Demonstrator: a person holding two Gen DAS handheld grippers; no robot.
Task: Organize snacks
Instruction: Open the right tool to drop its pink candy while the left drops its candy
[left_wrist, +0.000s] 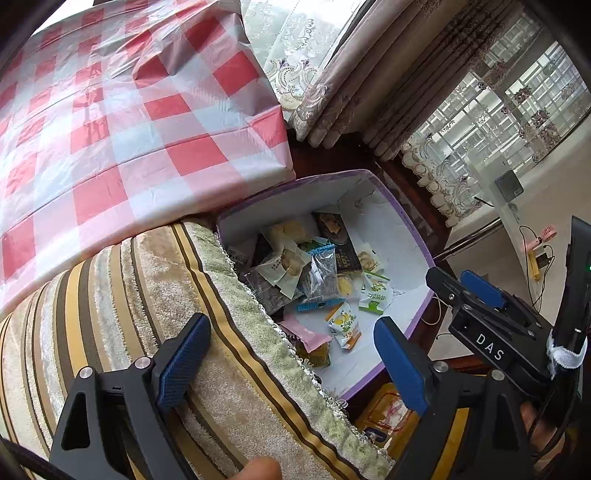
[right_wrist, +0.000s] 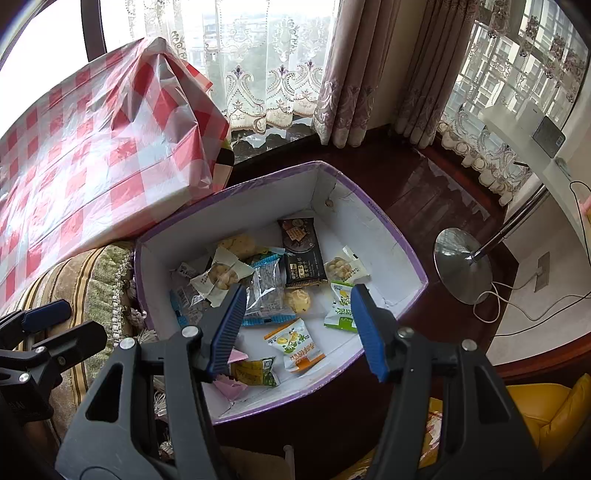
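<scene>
1. Left gripper (left_wrist: 288, 363), low in its own view, gapes wide and empty over the striped cushion (left_wrist: 122, 295).
2. The snacks (right_wrist: 266, 284) lie mid-frame inside the purple-rimmed box (right_wrist: 373, 214).
3. Right gripper (right_wrist: 299, 328), part open and empty, hangs directly above them, nearer than the left.

checked cloth (right_wrist: 92, 147) | striped cushion (left_wrist: 129, 295) | curtains (right_wrist: 351, 74) | lamp base (right_wrist: 463, 266)
</scene>
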